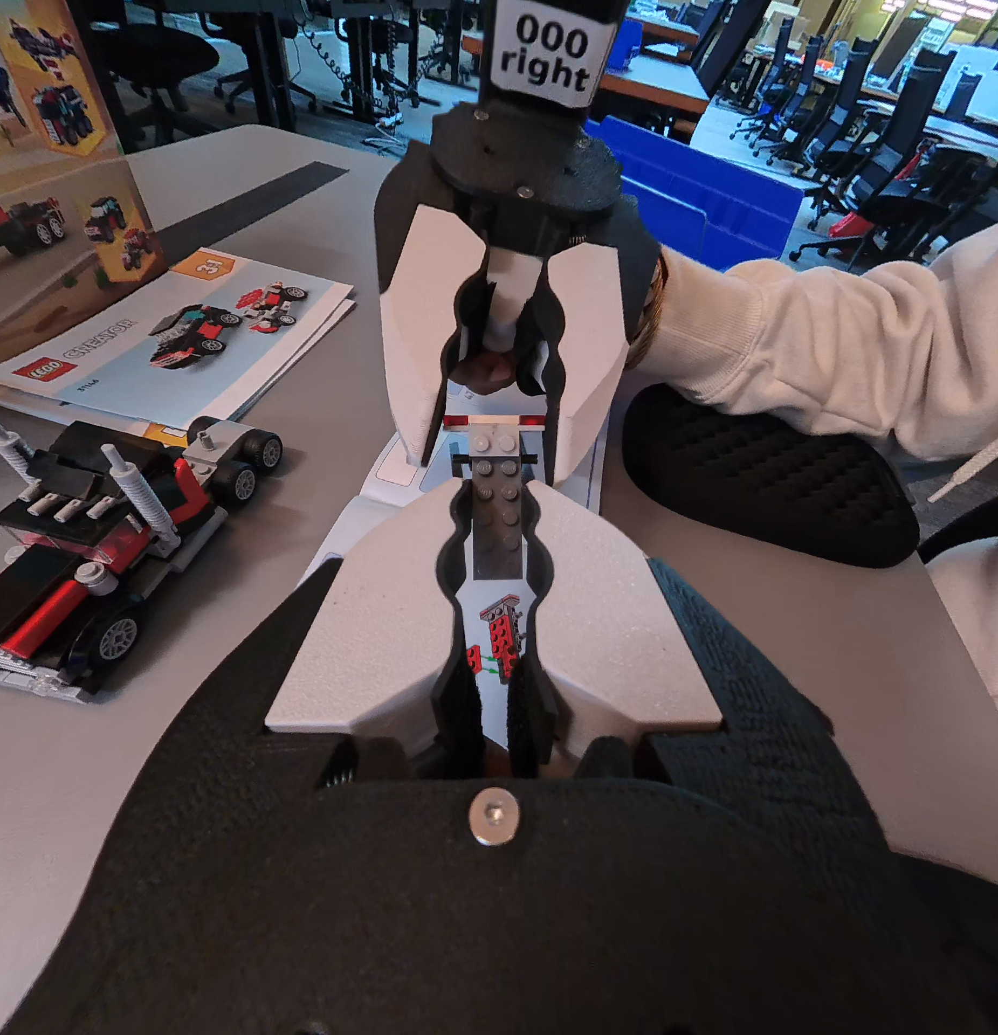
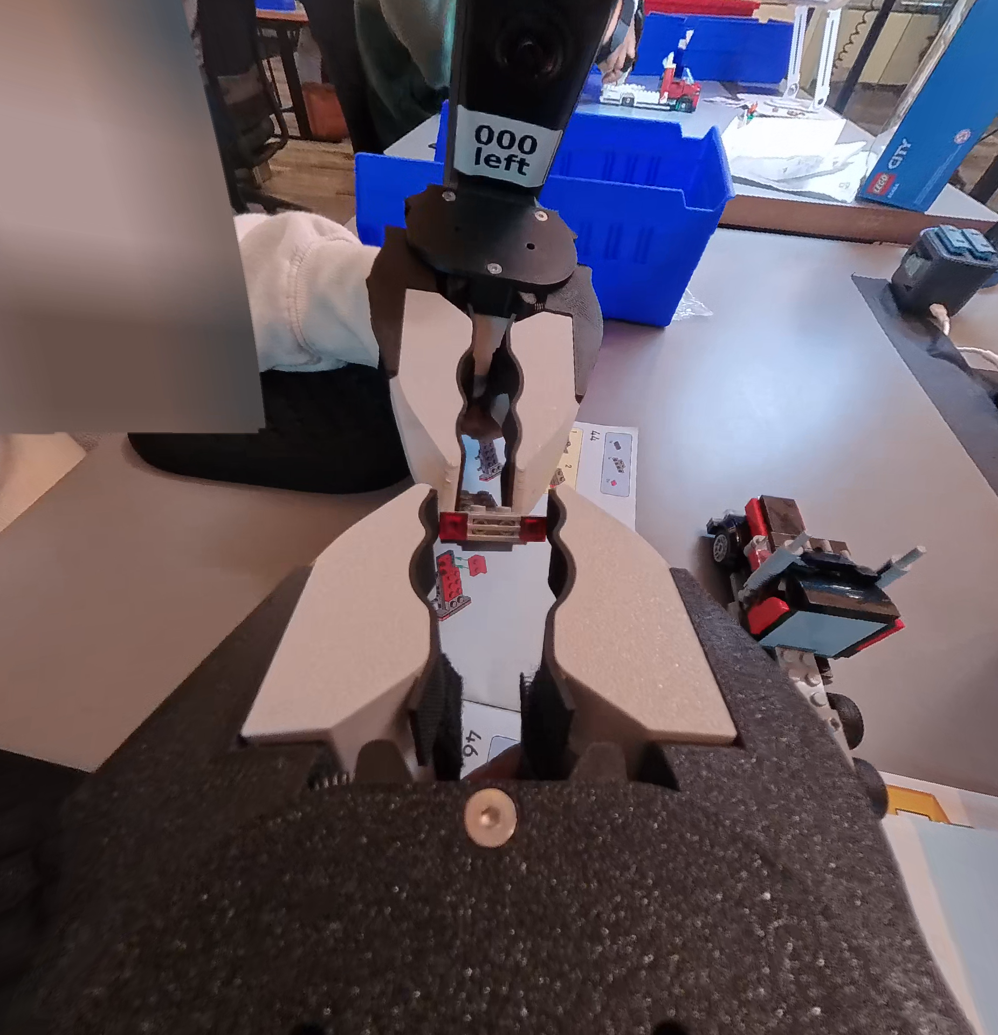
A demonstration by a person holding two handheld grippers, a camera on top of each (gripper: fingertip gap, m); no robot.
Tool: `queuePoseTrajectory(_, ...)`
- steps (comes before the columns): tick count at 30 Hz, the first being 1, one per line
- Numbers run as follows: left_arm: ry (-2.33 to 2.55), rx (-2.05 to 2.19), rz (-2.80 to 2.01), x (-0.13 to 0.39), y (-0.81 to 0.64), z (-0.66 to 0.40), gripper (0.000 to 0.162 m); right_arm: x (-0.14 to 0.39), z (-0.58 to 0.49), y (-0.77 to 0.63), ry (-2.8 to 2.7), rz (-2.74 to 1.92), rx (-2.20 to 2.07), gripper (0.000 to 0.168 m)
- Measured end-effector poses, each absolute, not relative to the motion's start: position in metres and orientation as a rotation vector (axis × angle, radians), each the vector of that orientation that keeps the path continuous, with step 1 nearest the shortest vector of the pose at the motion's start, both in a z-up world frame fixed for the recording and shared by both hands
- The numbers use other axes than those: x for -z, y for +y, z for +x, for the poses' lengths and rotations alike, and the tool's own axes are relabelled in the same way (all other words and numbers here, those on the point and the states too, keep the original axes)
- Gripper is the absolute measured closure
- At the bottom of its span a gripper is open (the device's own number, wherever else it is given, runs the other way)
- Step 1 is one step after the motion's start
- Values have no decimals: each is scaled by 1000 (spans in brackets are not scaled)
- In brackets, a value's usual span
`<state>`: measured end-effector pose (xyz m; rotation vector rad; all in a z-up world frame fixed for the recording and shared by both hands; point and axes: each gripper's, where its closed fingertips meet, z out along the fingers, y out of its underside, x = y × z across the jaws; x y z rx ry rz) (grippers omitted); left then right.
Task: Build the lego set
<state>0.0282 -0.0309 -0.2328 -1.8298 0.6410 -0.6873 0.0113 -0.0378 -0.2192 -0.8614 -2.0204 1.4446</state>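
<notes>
The left gripper (image 1: 496, 504) has its jaws closed on a long dark grey plate (image 1: 497, 518), gripping it by its two long edges, so the plate's long axis runs straight ahead out of the jaws toward the right gripper (image 1: 488, 448). At the plate's far end sits a light grey cross piece with red ends (image 2: 492, 527), lying at right angles to the plate. The right gripper's jaws close on that cross piece from either end, a red tip against each jaw, as the right wrist view shows. So the two grippers face each other tip to tip, both touching the same small assembly, which is held above the open instruction booklet (image 2: 608, 465) on the surface. The coming move looks to turn on that T-shaped joint: any push or pull has to run along the plate's length, and both grippers are equally near. By count: two grippers, one held sub-assembly, one partly built truck (image 1: 99, 554) off to the left jaws' left side, one closed booklet stack (image 1: 171, 341) beyond it, one set box (image 1: 54, 162), and one blue bin (image 2: 631, 213) behind the left gripper.
</notes>
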Motion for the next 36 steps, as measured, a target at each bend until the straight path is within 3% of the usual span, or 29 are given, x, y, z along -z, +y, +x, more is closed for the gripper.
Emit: queuePoseTrajectory(36, 576, 726, -1654, 213, -29, 28, 145, 197, 10, -38, -1994, -797, -1337, 128)
